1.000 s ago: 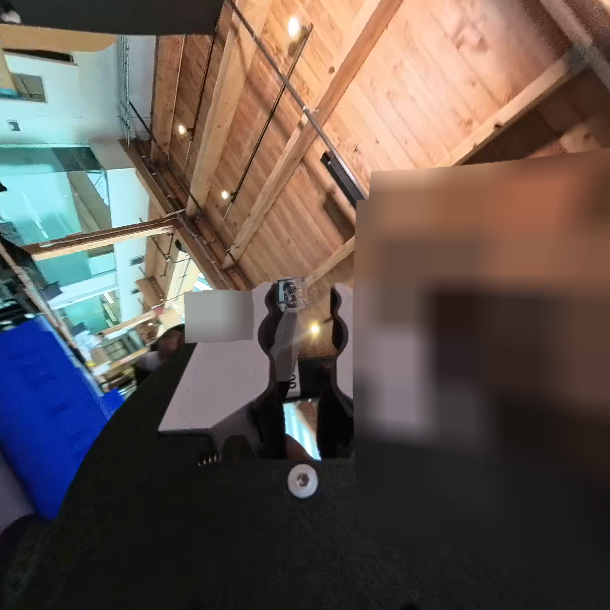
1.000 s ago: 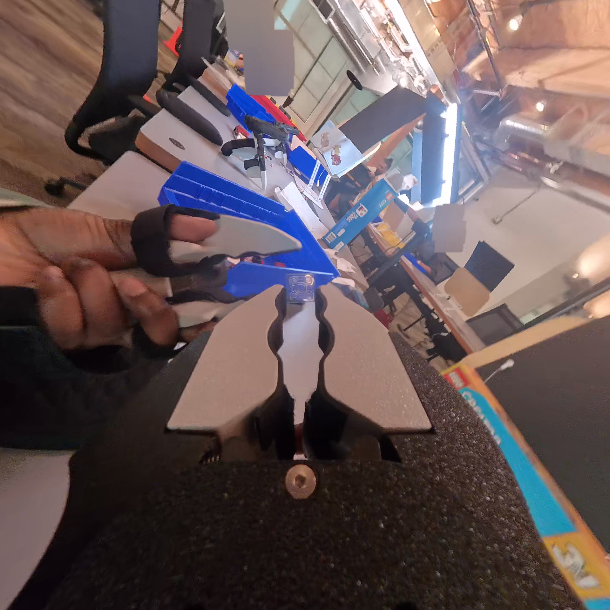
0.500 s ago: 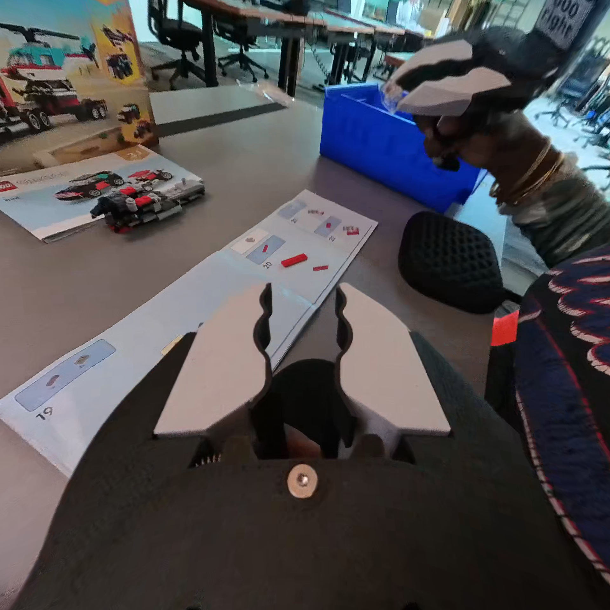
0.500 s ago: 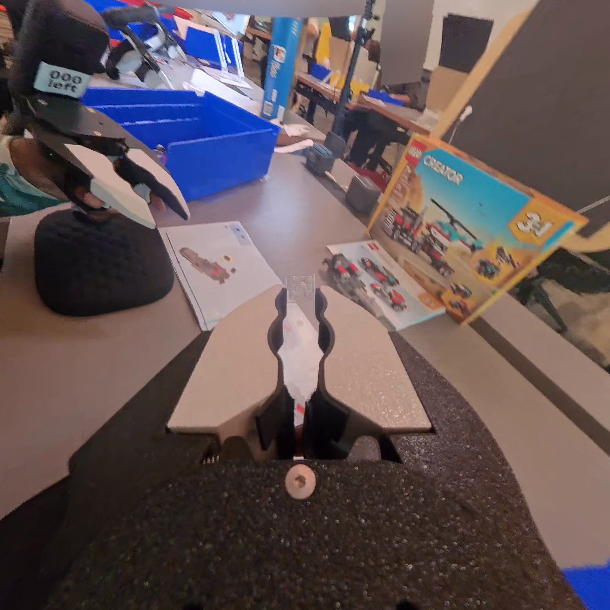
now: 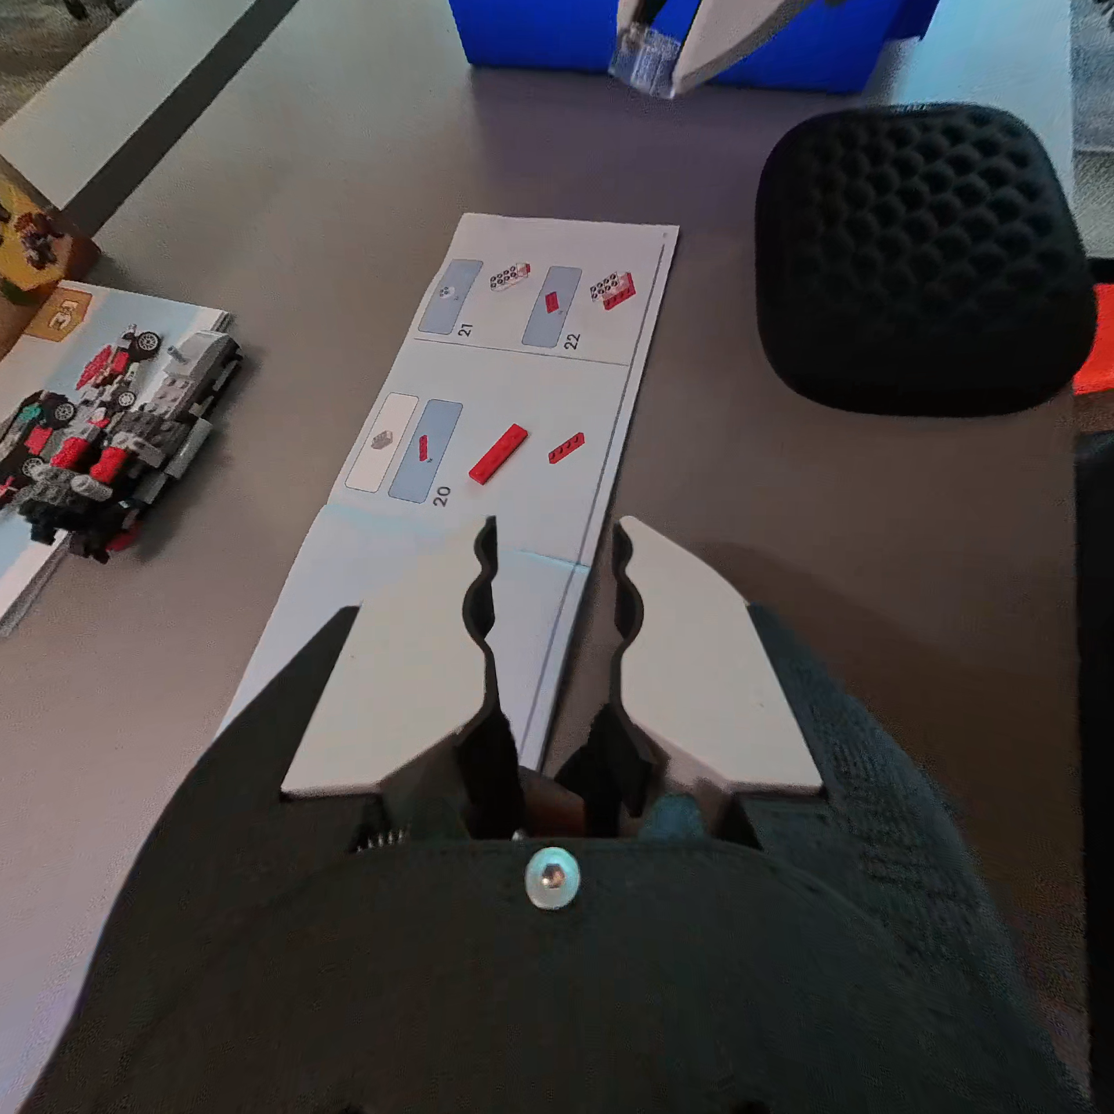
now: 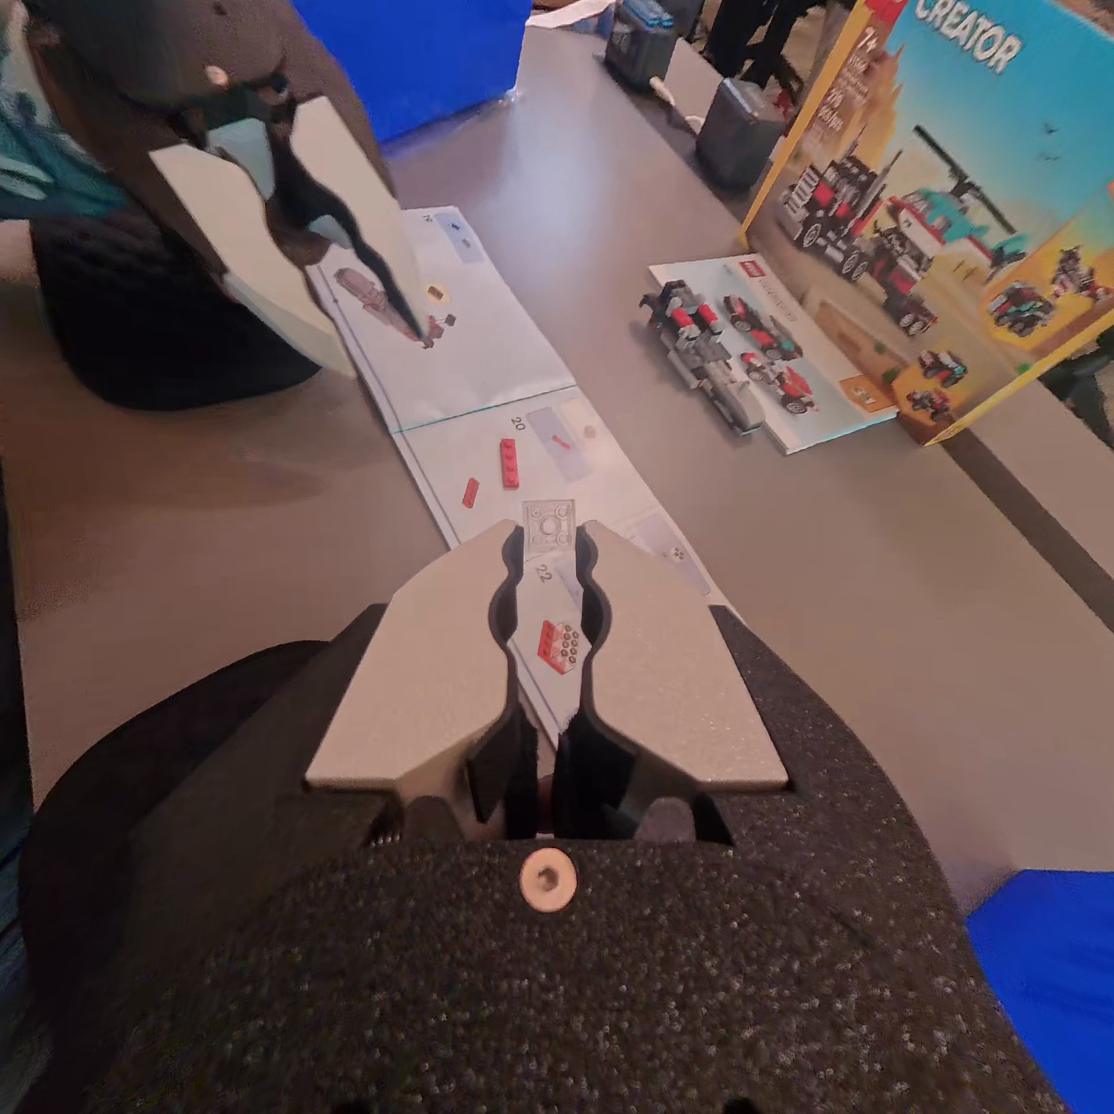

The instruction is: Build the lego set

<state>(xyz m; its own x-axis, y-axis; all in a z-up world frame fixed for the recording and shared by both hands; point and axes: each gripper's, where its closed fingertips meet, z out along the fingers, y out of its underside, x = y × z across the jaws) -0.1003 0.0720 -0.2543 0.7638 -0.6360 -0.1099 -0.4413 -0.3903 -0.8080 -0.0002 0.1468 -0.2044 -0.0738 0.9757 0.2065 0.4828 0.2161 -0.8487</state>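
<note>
Flat on the booklet (image 5: 530, 386), red plate (image 5: 498, 453) lengthwise; left hand-held gripper (image 5: 553, 530) agape, right hand-held gripper (image 6: 547, 530) pinching clear plate (image 6: 547, 523).

A black honeycomb-textured pad (image 5: 922, 259) rests on the grey table (image 5: 301, 181) near a blue bin (image 5: 536, 30), while two dark grey blocks (image 6: 738, 135) sit farther along the tabletop.

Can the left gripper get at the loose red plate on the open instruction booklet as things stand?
Probably yes: the left gripper is open and empty, the red plate lies just ahead of it on the booklet, with nothing between.
</note>
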